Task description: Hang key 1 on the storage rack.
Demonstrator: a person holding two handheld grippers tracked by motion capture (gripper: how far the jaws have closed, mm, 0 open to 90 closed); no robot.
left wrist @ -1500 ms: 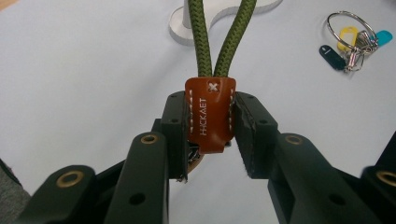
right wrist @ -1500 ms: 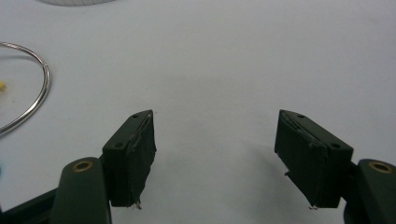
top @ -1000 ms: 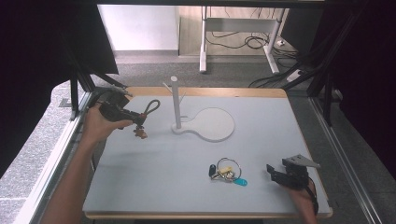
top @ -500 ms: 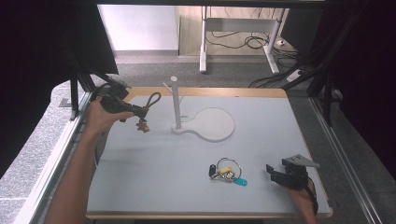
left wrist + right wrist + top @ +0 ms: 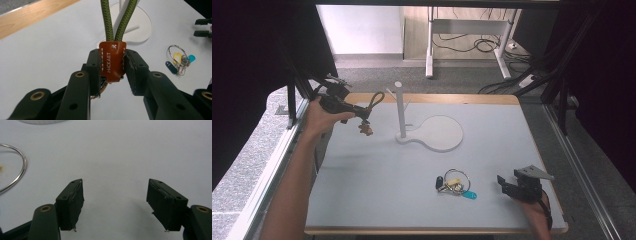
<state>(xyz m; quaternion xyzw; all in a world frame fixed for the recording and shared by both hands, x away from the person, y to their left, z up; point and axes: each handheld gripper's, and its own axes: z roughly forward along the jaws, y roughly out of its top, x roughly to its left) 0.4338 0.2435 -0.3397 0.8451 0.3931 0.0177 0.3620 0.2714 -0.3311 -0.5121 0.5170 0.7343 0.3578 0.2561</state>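
Left hand-held gripper (image 5: 360,113): far left, above the desk (image 5: 377,195), jaws clamped on the brown leather tab (image 5: 112,61) of a green cord loop (image 5: 375,101). The tab grip leaves the loop free and open, likely for hanging on the white peg stand (image 5: 399,111) just to its right.
Right hand-held gripper (image 5: 506,185): near right, low over the desk, jaws wide, holding nothing.
Key bunch (image 5: 454,182): 1 ring with coloured tags, flat on the desk just left of the right hand-held gripper, within its reach.
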